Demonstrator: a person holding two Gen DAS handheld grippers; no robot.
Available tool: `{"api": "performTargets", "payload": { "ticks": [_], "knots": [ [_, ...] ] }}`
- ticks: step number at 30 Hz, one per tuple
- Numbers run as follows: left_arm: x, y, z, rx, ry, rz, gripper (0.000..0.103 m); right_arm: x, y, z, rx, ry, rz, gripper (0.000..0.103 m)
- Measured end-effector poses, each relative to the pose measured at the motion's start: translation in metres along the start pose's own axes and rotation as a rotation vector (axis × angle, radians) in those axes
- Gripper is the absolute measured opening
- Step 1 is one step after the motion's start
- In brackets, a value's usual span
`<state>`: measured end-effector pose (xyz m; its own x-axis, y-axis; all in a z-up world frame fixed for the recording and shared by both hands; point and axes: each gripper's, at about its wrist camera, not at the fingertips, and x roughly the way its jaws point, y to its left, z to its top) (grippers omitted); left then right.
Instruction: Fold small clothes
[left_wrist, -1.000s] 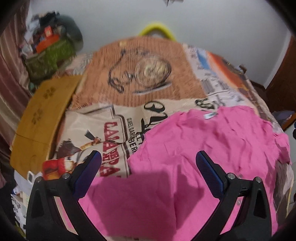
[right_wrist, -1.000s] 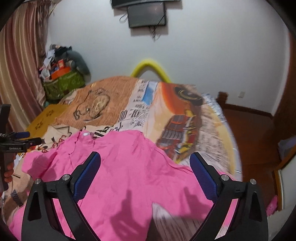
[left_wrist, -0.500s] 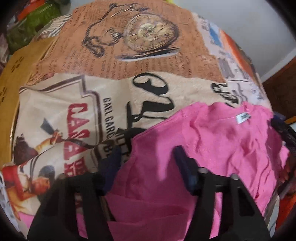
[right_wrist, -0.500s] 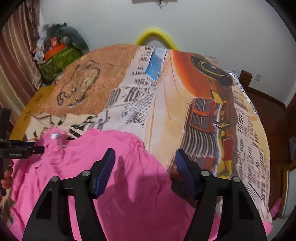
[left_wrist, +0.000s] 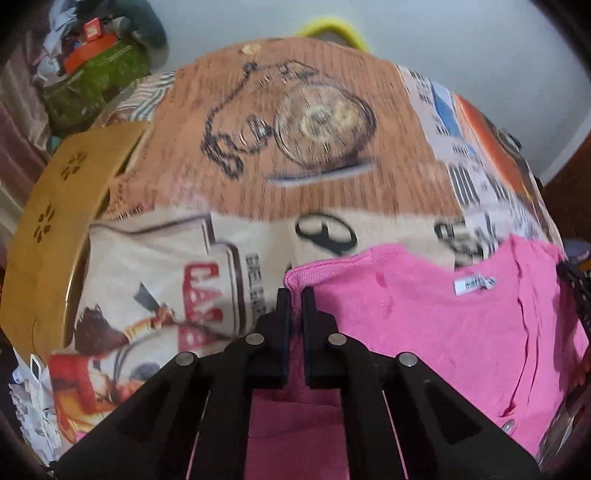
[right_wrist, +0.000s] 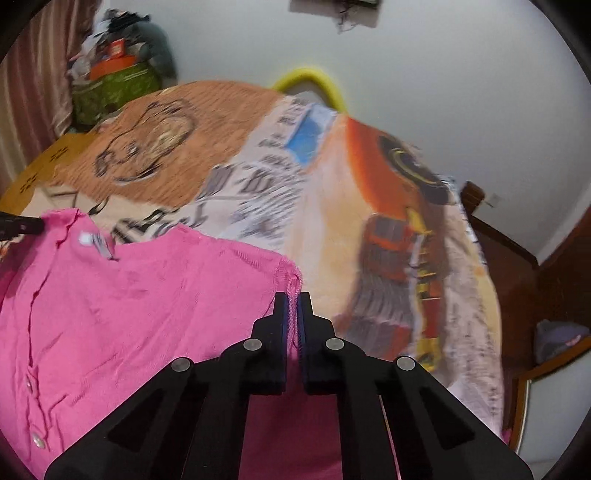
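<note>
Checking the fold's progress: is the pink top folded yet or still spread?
Still spread: pink top lies open, label and buttons showing. Left gripper and right gripper each pinch a corner.

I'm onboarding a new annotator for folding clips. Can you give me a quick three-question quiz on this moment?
1. True or false: the left tool is shut on an edge of the pink shirt.
2. Which does the right tool grip? A) the shirt's white label B) a hemmed corner of the shirt C) the printed bedspread
3. Fill in: in the right wrist view, small round ____ run down the shirt's left side.

Key:
1. True; pink cloth sits between its fingers.
2. B; the white label lies apart, up and to the left, and the printed bedspread lies beyond.
3. Buttons.
</note>
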<state>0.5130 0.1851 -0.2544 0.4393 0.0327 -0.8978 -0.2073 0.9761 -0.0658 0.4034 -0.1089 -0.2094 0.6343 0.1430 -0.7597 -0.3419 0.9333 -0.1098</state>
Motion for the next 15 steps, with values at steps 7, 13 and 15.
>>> {"api": "performTargets", "payload": {
  "ticks": [7, 13, 15],
  "knots": [
    [0.035, 0.004, 0.007, -0.005, 0.066, 0.042, 0.008, 0.007, -0.022, -0.002, 0.079, 0.001, -0.038, 0.004],
    [0.003, 0.01, -0.009, 0.042, 0.023, 0.045, 0.033, -0.018, -0.018, -0.003, 0.083, -0.015, 0.01, 0.014],
    [-0.024, 0.02, -0.016, 0.032, -0.024, 0.032, 0.05, -0.032, -0.017, -0.004, 0.102, -0.03, 0.047, 0.025]
  ]
}}
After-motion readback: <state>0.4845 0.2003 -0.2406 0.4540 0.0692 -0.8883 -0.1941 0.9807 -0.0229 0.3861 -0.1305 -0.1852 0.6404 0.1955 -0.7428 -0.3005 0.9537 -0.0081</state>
